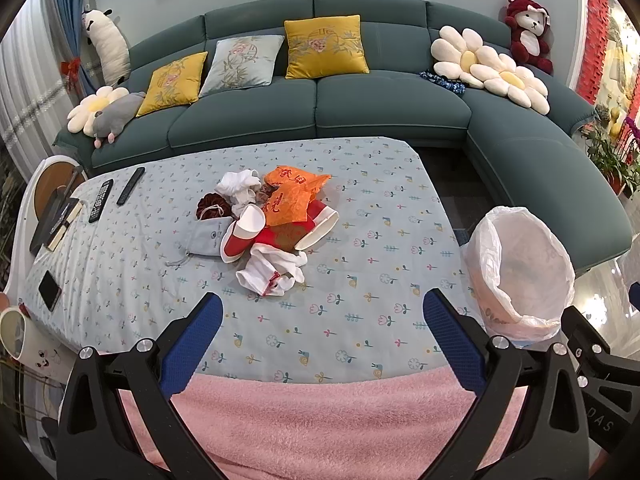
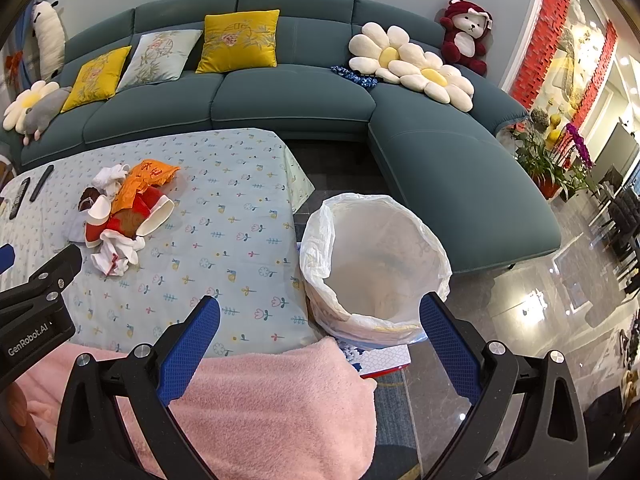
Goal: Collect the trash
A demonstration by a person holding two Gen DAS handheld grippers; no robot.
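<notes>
Lined bin (image 2: 376,264) looks empty; trash pile (image 1: 272,220) on table; both grippers' fingers (image 1: 196,344) (image 2: 192,344) spread wide

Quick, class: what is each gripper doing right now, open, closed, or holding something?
Left gripper: open, holding nothing, above the table's patterned cloth.
Right gripper: open, holding nothing, near the lined trash bin.

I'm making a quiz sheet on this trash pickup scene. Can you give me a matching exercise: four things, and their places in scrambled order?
Things:
1. red paper cups
2. remote controls
3. lined trash bin
4. red plush bear

Places:
A. on the sofa's right end
B. on the floor beside the table
C. in the pile mid-table
D. near the table's far left edge

Pairs: 1-C, 2-D, 3-B, 4-A
</notes>
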